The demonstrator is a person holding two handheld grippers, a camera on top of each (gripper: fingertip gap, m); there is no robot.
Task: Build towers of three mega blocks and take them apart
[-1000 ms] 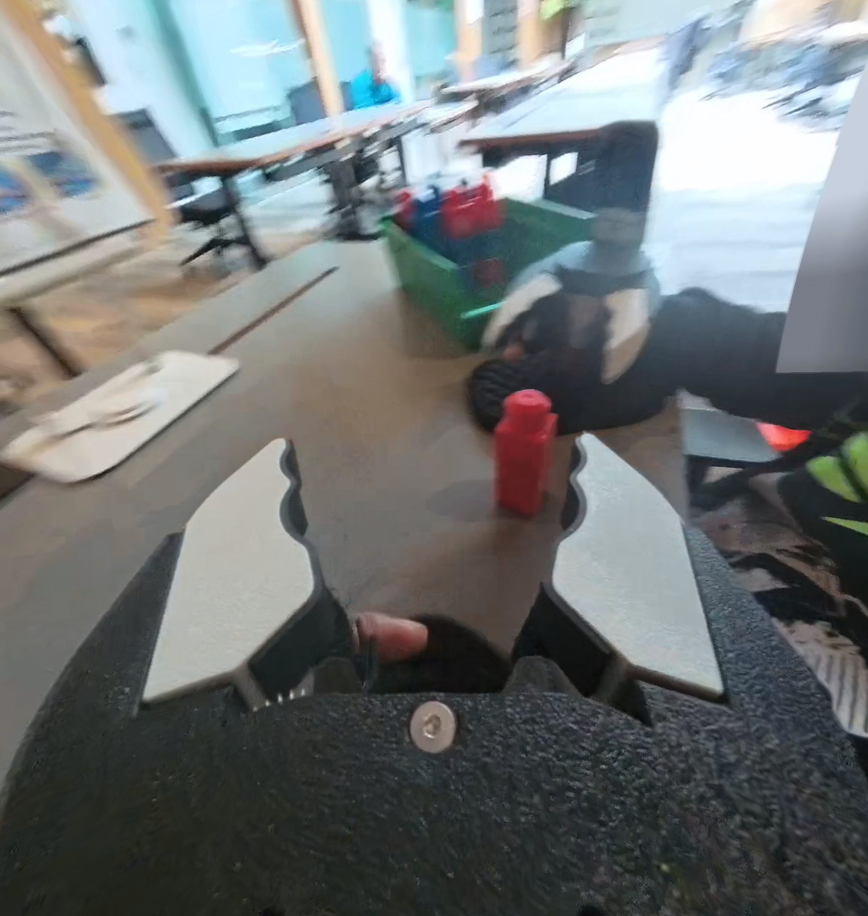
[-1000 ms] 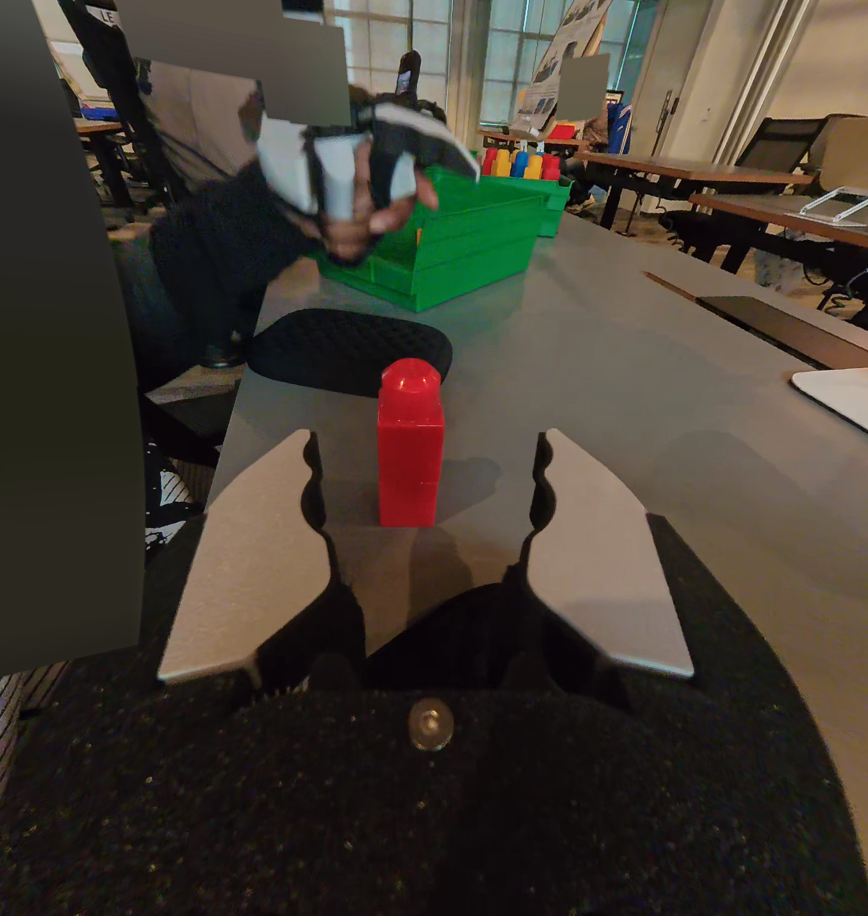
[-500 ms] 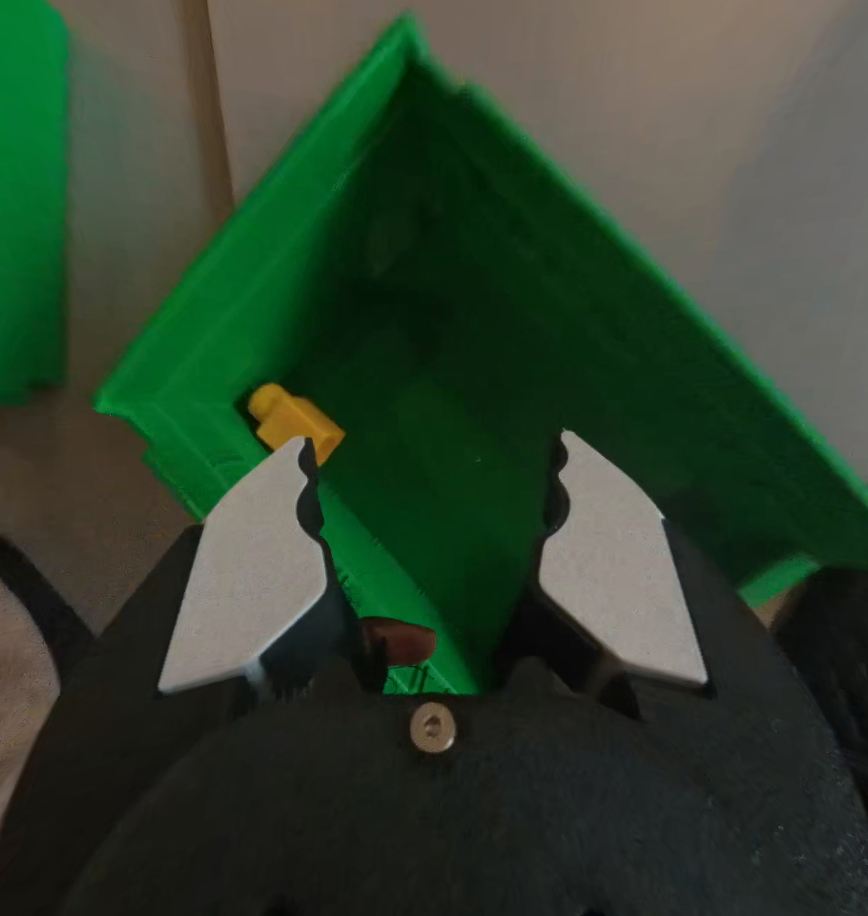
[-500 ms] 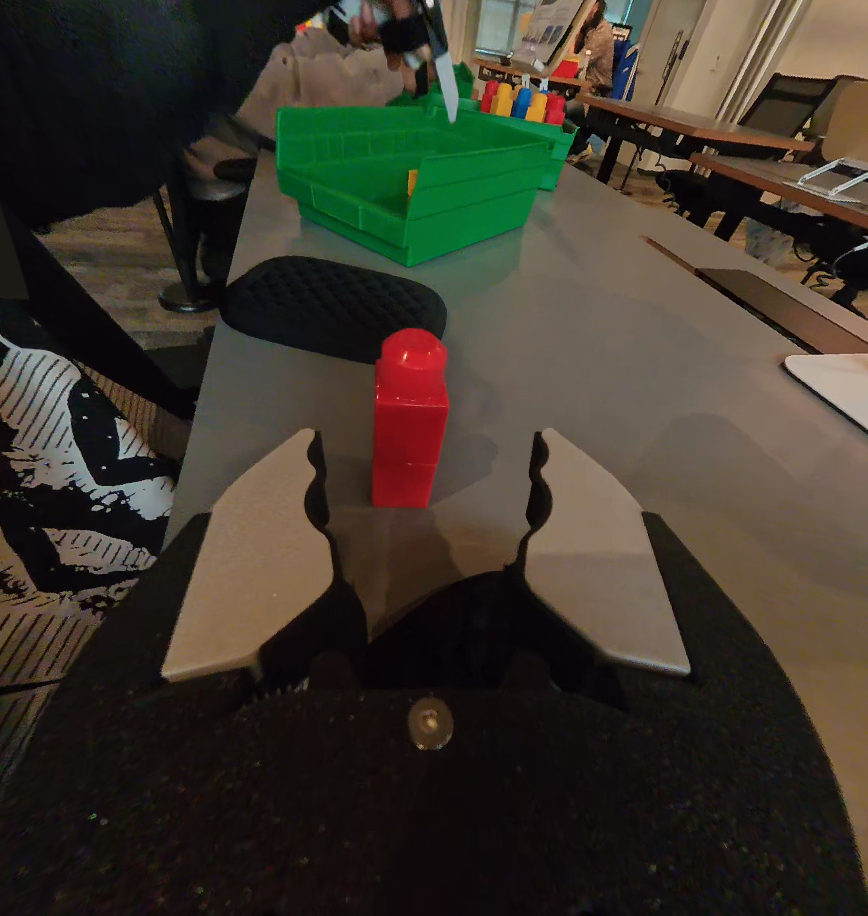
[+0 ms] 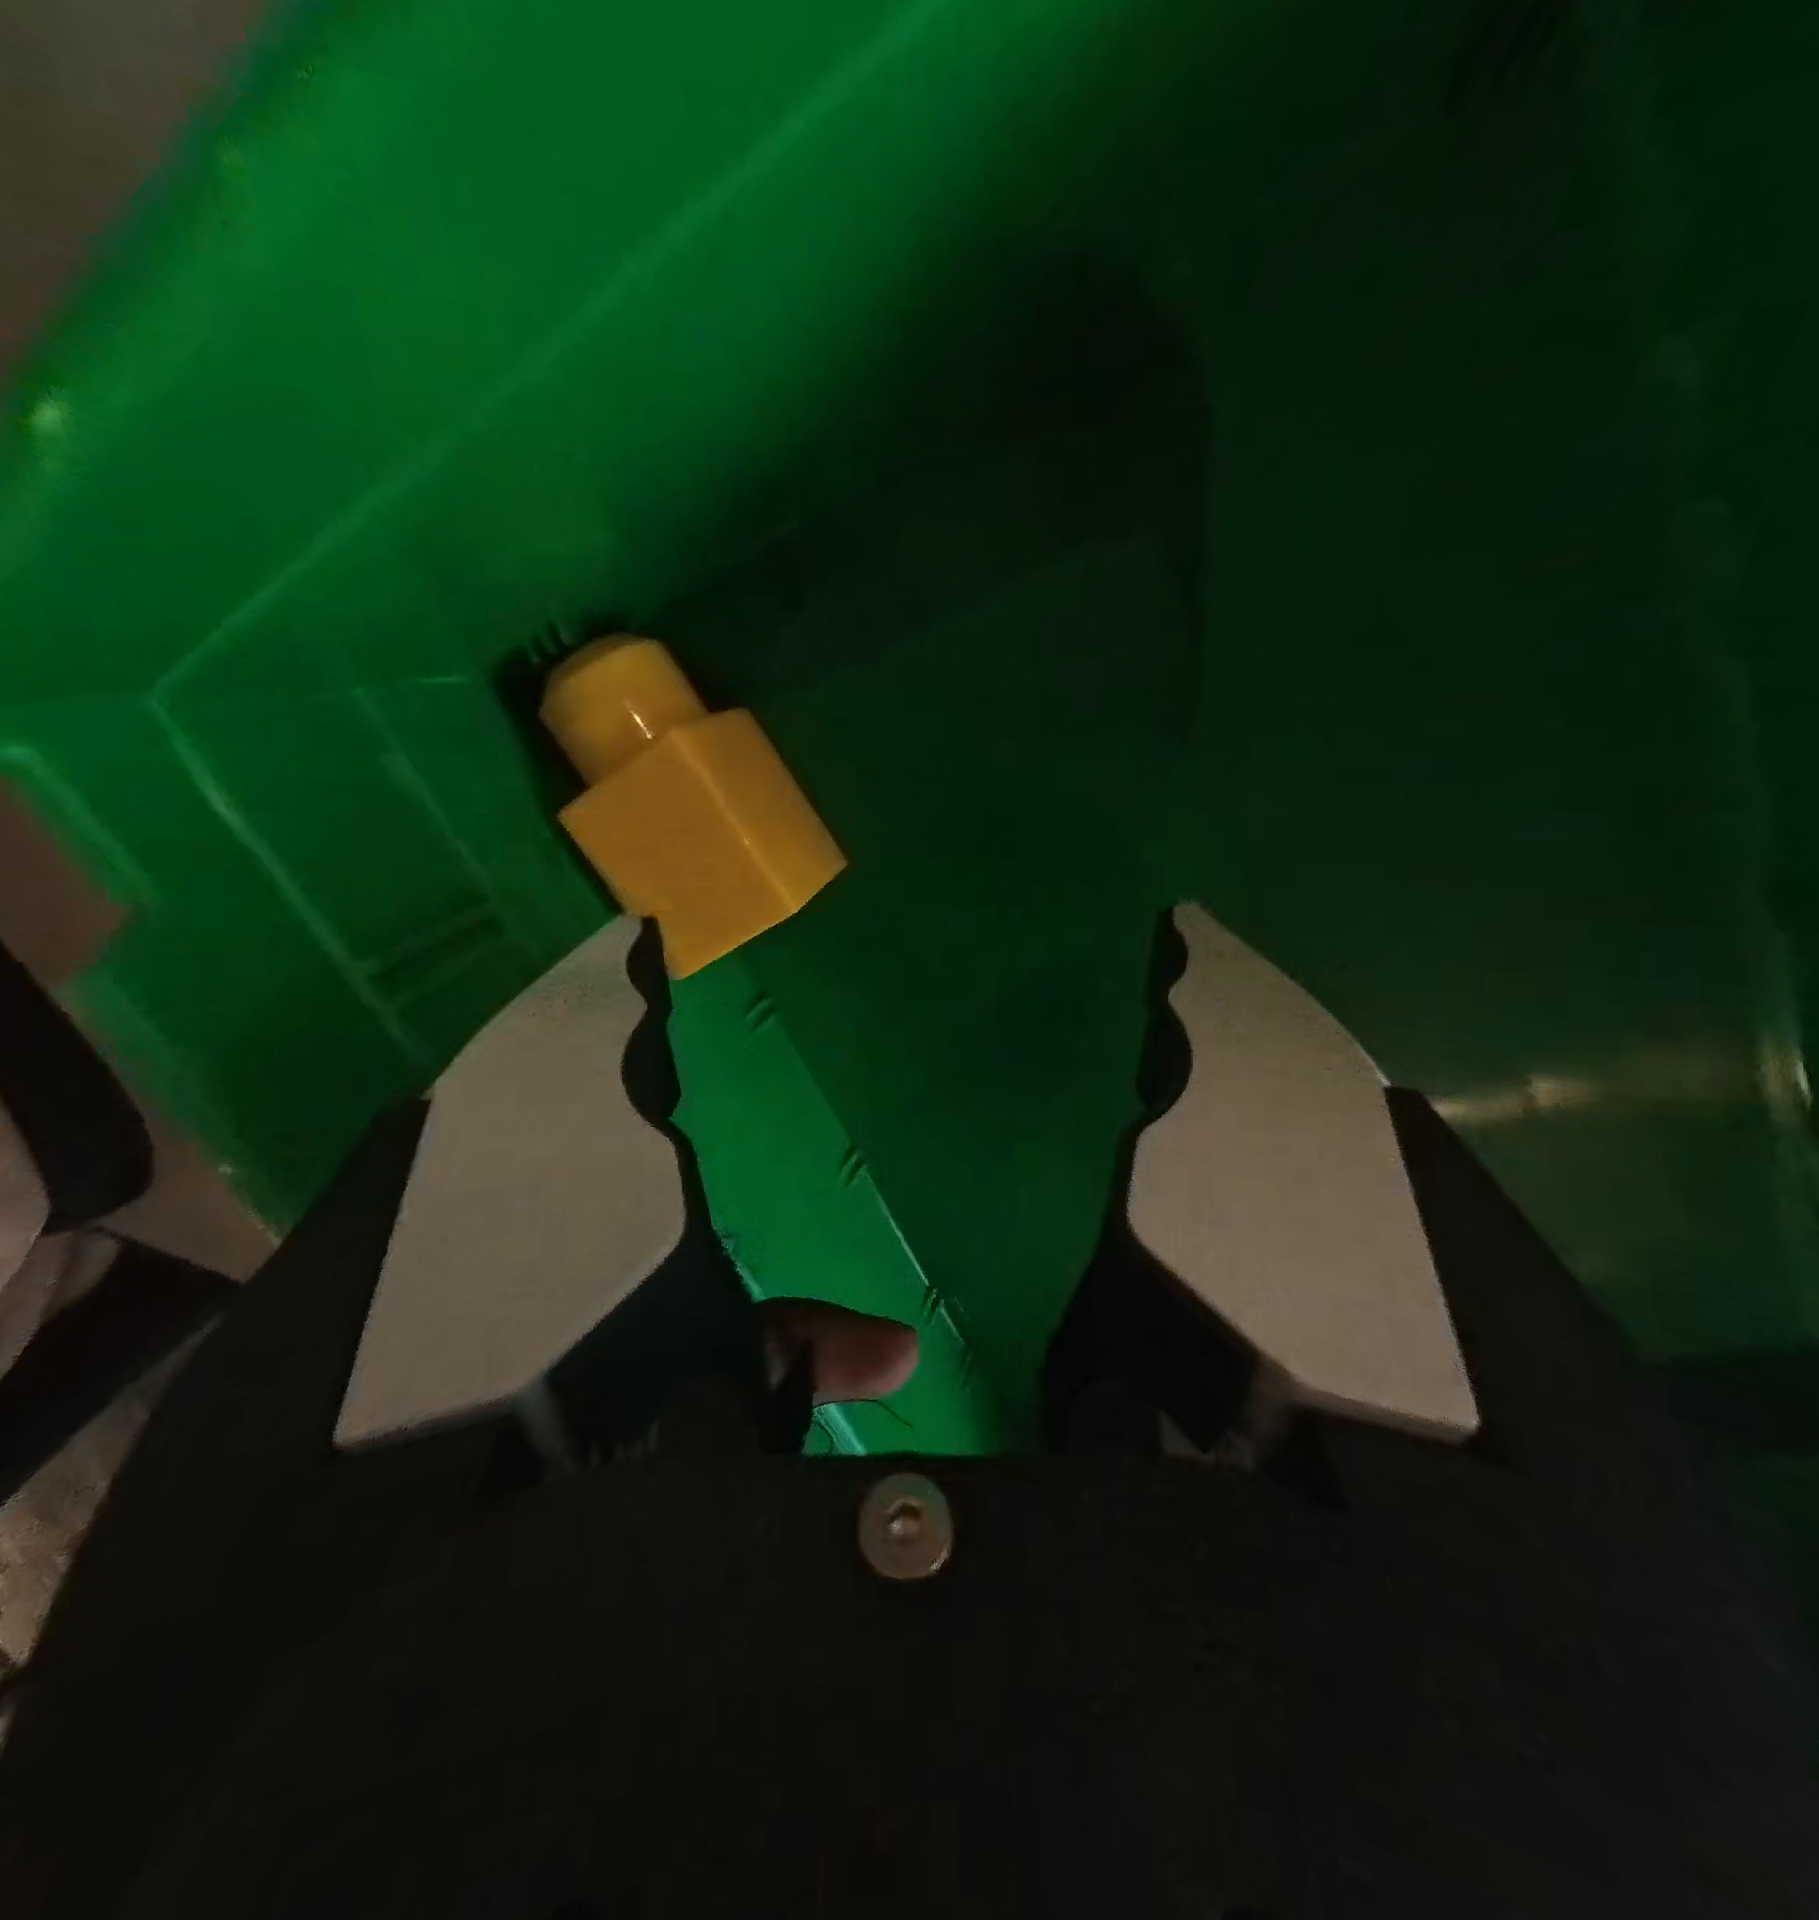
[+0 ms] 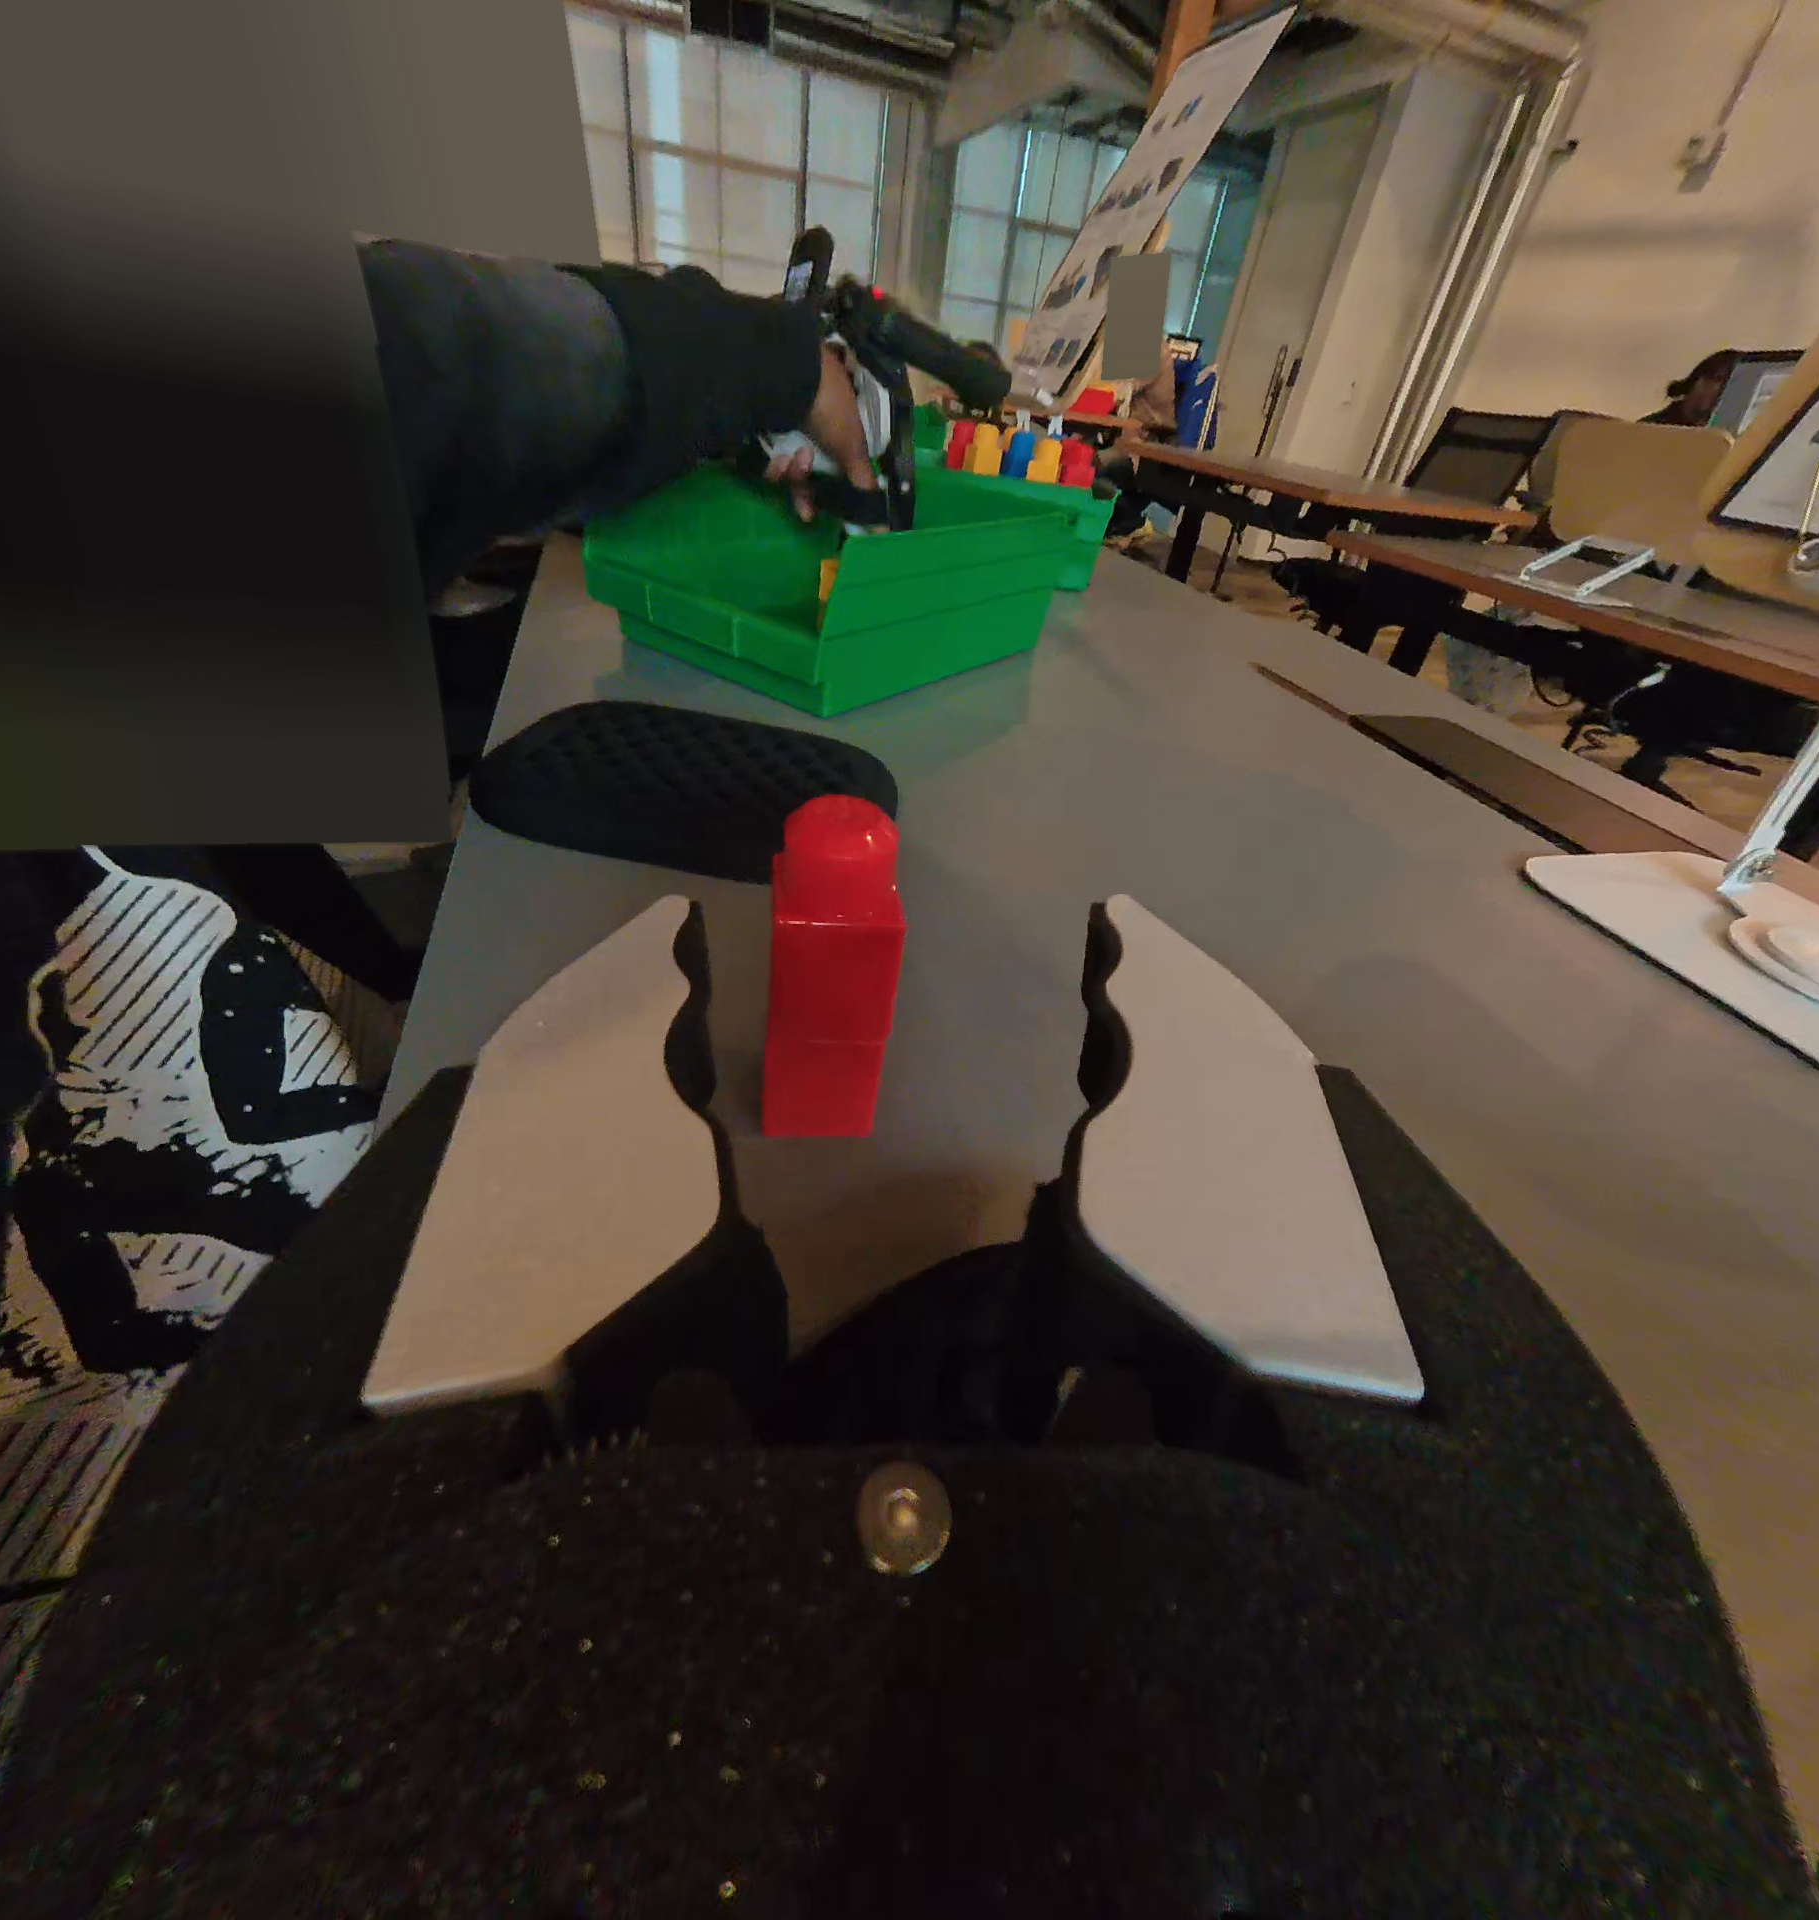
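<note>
A red tower of two stacked blocks [image 6: 834,982] stands upright on the grey table [image 6: 1248,935]. My right gripper [image 6: 892,914] is open and empty, low over the table, with the tower just ahead between its fingertips, a little left of centre. My left gripper [image 5: 910,930] is open and empty inside the green bin [image 5: 988,312]. A single yellow block [image 5: 687,805] lies on its side in the bin's corner, just beyond the left fingertip. In the right wrist view the left gripper [image 6: 874,457] reaches down into the green bin [image 6: 884,613], where a sliver of yellow shows.
A black textured pad [image 6: 676,784] lies behind the tower near the table's left edge. A second green bin with several coloured blocks [image 6: 1019,452] stands behind the first. A white lamp base [image 6: 1736,945] sits at the right. A dark strip [image 6: 1487,758] lies on the table. One gripper's finger ends stand about 60 centimeters off the other's.
My left gripper has swung from the table near the tower into the green bin and closed in on the yellow block. My right gripper has stayed nearly still by the red tower.
</note>
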